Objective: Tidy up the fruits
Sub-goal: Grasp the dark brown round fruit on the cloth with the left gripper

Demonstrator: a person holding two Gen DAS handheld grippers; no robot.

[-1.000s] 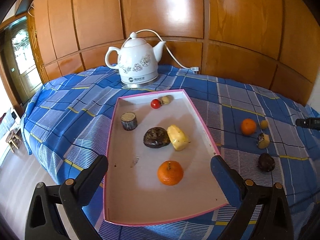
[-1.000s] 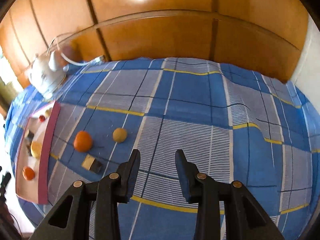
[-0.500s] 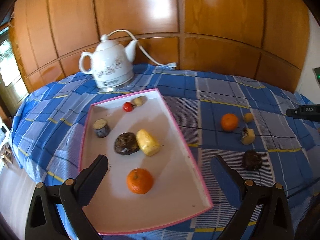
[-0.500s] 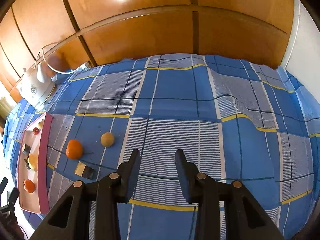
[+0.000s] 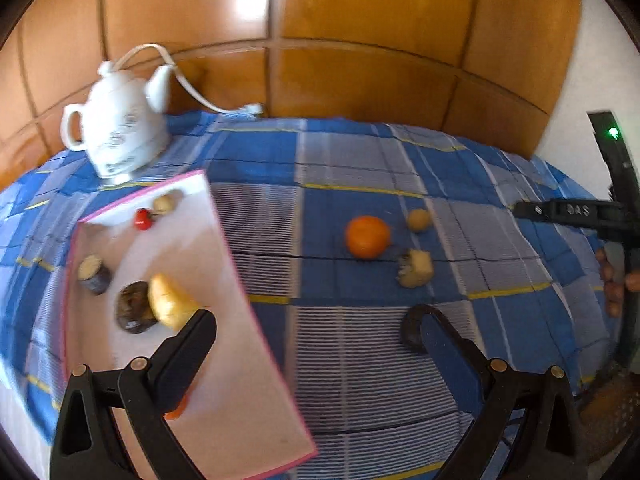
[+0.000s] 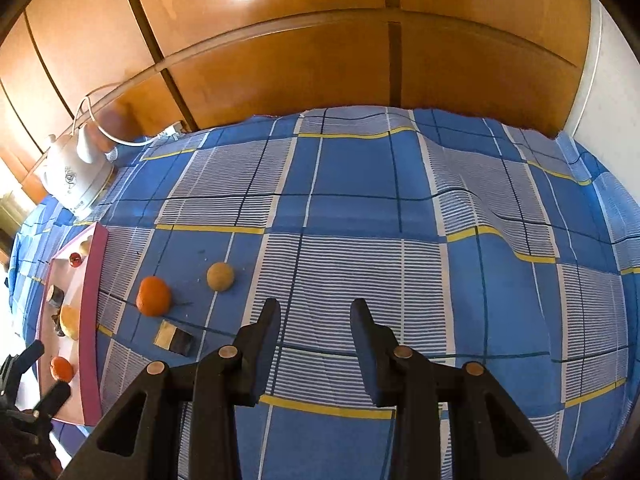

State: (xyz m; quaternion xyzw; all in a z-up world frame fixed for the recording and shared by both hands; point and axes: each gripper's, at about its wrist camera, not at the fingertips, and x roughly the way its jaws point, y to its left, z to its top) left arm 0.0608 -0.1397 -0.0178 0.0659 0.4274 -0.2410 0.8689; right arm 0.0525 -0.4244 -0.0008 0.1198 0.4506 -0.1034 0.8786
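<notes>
From the left wrist, the left gripper (image 5: 316, 326) hangs spread wide and empty between the pink-rimmed tray (image 5: 240, 292) of sorted fruit and the strays on the cloth, so I judge it is going for the next piece; its right finger covers most of a dark fruit (image 5: 410, 330), probably the target, and the next move calls for dropping down astride it. From the right wrist, the right gripper (image 6: 316, 320) hovers with jaws narrowly apart, pinching nothing, near the orange (image 6: 153, 295), a tan ball (image 6: 220, 276) and a cut chunk (image 6: 173, 339); the dark fruit is hidden here, and the tray is partly cut off at the edge.
</notes>
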